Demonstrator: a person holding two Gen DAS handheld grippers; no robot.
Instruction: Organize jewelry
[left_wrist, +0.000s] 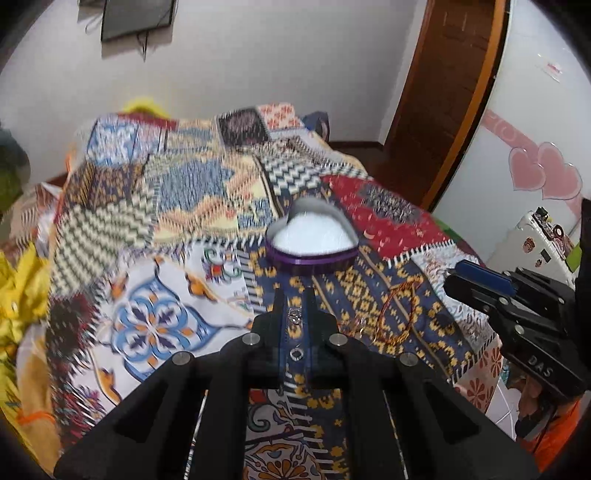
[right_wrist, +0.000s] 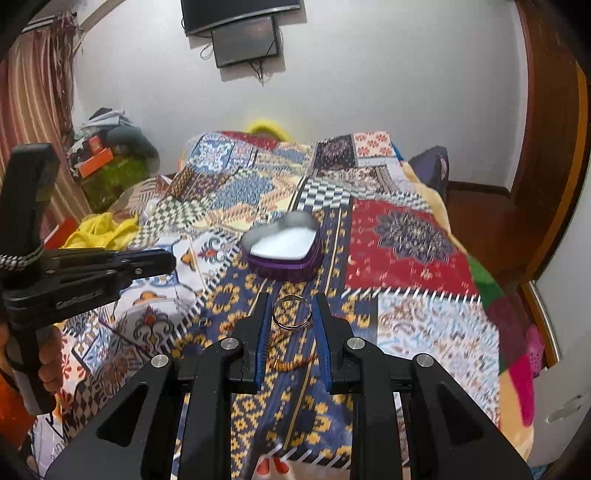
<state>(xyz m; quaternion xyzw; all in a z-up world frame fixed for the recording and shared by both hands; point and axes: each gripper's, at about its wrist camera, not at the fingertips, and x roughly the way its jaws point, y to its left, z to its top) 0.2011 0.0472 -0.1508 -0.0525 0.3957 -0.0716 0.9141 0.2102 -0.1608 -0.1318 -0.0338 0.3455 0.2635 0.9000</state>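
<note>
right gripper (right_wrist: 291, 314) clenched on ring (right_wrist: 291, 312) | left gripper (left_wrist: 294, 314) pinching small silver piece (left_wrist: 294, 315) | heart box (right_wrist: 281, 243) at 12 o'clock, apart

A purple heart-shaped box (right_wrist: 282, 251) sits open on the bed, white-lined; a thin metal ring (right_wrist: 291, 312) stands upright between the right jaws; a red-gold beaded bracelet (left_wrist: 399, 314) lies flat nearby
</note>
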